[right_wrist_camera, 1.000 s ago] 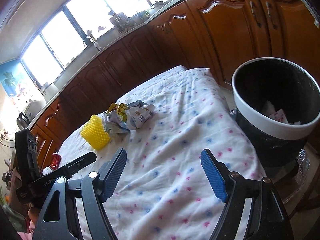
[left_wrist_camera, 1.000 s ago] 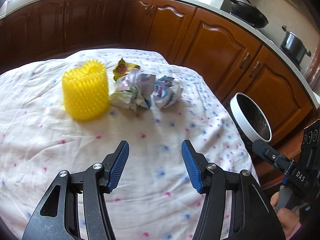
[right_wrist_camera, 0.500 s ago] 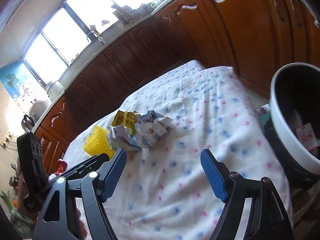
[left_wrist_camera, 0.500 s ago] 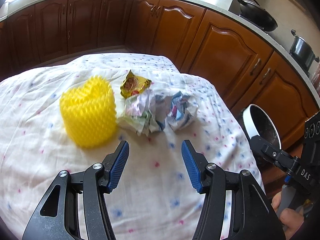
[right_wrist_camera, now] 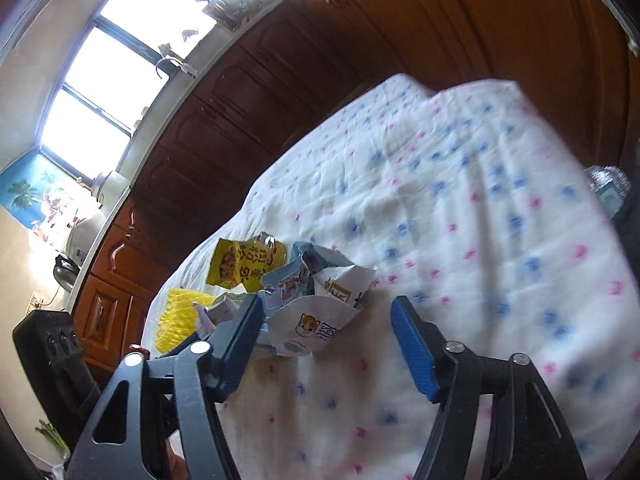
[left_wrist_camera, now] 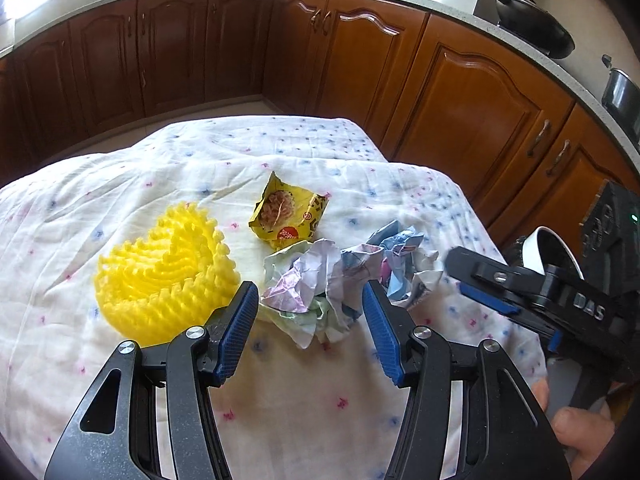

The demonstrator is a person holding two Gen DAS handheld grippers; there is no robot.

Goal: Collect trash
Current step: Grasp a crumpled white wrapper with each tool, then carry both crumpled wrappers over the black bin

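Nearest in the left wrist view, the left claw (left_wrist_camera: 306,312) stands with its blue pads wide apart, straddling the near edge of a crumpled paper ball (left_wrist_camera: 308,292) without yet pressing it. The right claw (right_wrist_camera: 326,332) is likewise spread open, its left pad just beside a second wad, a torn white wrapper with a cat print (right_wrist_camera: 310,320), which lies partly between its pads.

Both wads look feather-light, soft and springy. They should crush under a squeeze rather than slip, so a hold across the thickest bulge of each seems best; loose flaps at the edges would likely tear or pull free. The two wads touch each other, so lifting one may drag the other.

Just left of the paper ball sits a yellow spiky foam sleeve (left_wrist_camera: 168,280), also light and squashy; the left pad is close beside it. Just beyond the wads lies a flattened yellow snack packet (left_wrist_camera: 286,216), thin and probably slick, harder to pinch off flat cloth.

The desk is draped in a white cloth with pink and blue dots (left_wrist_camera: 320,408), wrinkled and loose, so a low pinch could catch fabric. At the right edge a white-rimmed bin (left_wrist_camera: 560,248) shows behind the other gripper. Farther off, brown wooden cabinets (left_wrist_camera: 472,92) curve round the room beneath a pale countertop, with a bright window (right_wrist_camera: 100,80) above.
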